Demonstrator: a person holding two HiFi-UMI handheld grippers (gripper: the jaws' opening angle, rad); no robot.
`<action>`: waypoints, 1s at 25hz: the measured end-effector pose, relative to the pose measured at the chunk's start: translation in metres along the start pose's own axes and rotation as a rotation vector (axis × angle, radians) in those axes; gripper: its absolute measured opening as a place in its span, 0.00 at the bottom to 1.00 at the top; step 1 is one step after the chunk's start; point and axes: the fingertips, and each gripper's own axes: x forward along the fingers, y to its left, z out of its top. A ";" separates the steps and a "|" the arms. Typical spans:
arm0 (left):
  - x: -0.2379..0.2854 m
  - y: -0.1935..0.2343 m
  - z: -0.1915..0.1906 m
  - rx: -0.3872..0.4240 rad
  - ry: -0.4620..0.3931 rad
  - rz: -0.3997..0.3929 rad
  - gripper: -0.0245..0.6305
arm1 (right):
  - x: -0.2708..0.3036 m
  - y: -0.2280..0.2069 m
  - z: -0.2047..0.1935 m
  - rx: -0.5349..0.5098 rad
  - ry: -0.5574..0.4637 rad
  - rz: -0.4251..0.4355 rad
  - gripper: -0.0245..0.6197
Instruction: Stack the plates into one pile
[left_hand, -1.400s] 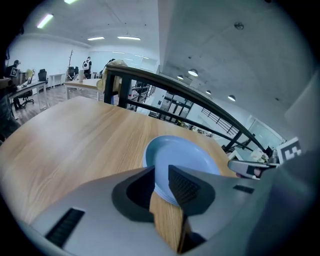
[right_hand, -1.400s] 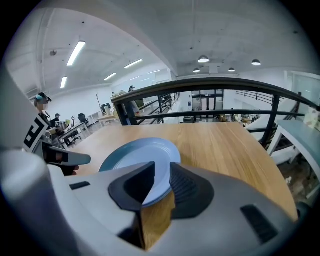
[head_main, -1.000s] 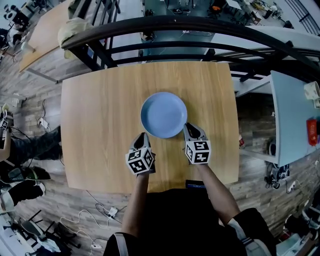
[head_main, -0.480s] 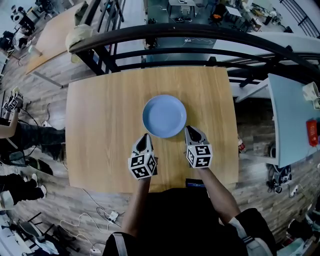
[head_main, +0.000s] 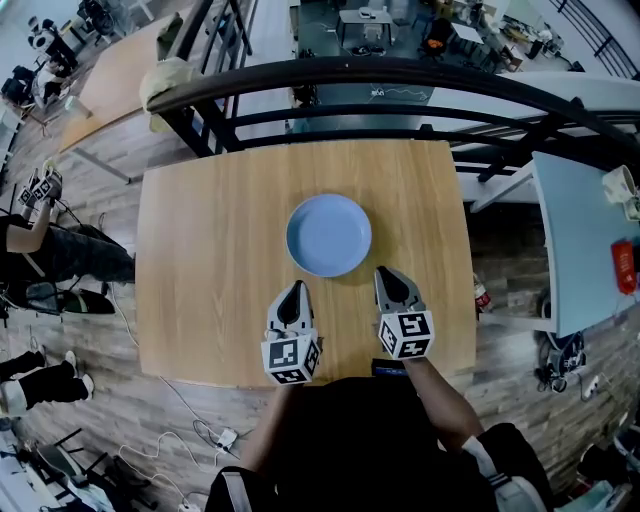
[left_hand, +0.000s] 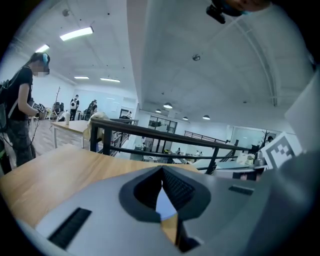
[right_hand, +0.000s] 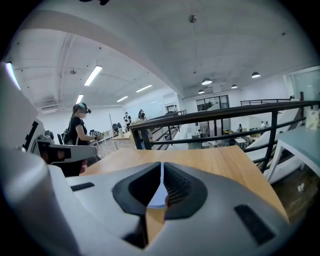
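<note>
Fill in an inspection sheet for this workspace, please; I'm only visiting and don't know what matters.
Surface: light wooden table, in good view.
Job's things: round blue plate mid-table; whether others lie beneath cannot be told.
Clutter: small dark object at the table's near edge, unidentifiable.
Grippers: left gripper shut, empty; right gripper shut, jaws have just been closing, nothing between them; both short of the plate.
Cables: white cables on the floor, lower left.
Surroundings: black metal railing beyond the table; person at left.

Left gripper (head_main: 293, 288): grey shell, black ribbed pads (left_hand: 177, 187), cube (head_main: 291, 360) white with black square markers. Plate (head_main: 328, 235) ahead of its tips: plain light blue. Table (head_main: 200, 250) beneath: pale wood, fine grain lines. Railing (head_main: 300, 72) beyond: black.
</note>
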 end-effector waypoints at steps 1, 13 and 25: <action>-0.006 -0.004 0.002 0.006 -0.008 -0.007 0.07 | -0.006 0.003 0.003 -0.002 -0.011 0.004 0.10; -0.060 -0.040 0.001 0.063 -0.056 -0.049 0.07 | -0.071 0.026 0.005 -0.025 -0.070 0.027 0.10; -0.065 -0.045 -0.004 0.056 -0.069 -0.048 0.07 | -0.080 0.044 0.006 -0.067 -0.119 0.065 0.10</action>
